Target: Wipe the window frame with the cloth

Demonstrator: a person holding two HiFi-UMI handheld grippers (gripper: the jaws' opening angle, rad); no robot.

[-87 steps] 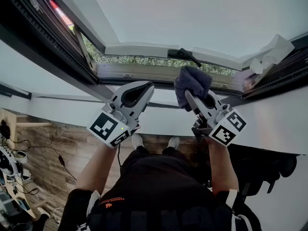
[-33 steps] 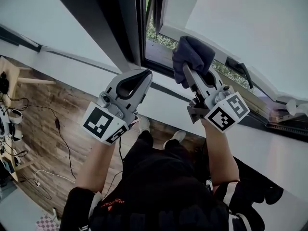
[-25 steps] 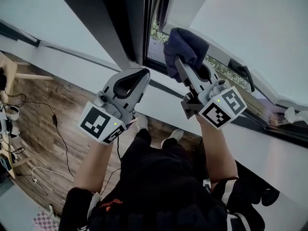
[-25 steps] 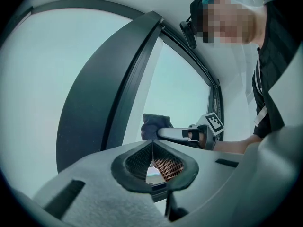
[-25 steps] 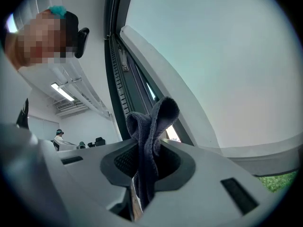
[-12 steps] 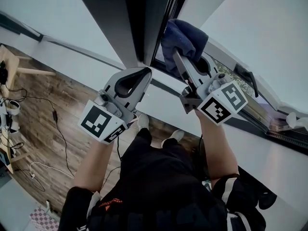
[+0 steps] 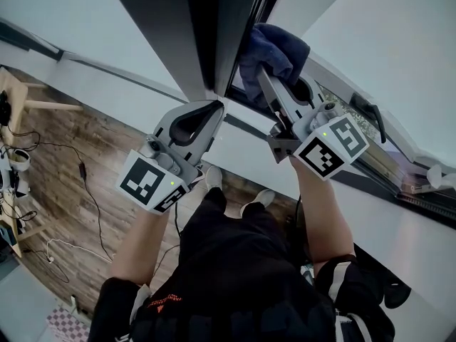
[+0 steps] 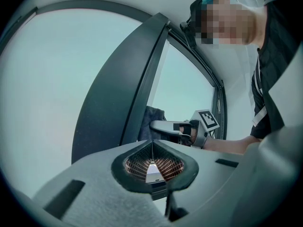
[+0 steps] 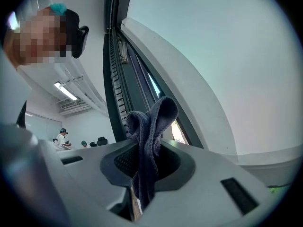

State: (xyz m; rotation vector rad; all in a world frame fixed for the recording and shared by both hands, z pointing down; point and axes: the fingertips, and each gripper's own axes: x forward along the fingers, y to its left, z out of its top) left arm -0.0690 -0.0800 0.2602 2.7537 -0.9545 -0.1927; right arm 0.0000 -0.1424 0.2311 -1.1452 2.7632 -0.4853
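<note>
Right tongs pinching dark cloth, tips buried in it, cloth at window frame, left tongs pressed together, empty

Window frame cut off (upper edge).

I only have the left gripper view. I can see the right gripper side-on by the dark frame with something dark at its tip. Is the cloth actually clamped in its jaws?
Observer: Yes. In the right gripper view the right gripper is shut on the cloth, and a bunch of it stands up past the tips.
Operator: Where is that bunch against the window?
Observer: In the head view it sits in the gap between the dark frame upright and the open white sash. I cannot confirm contact.
Operator: Anything further along that side?
Observer: A dark window handle on the sash, to the right of the gripper.
</note>
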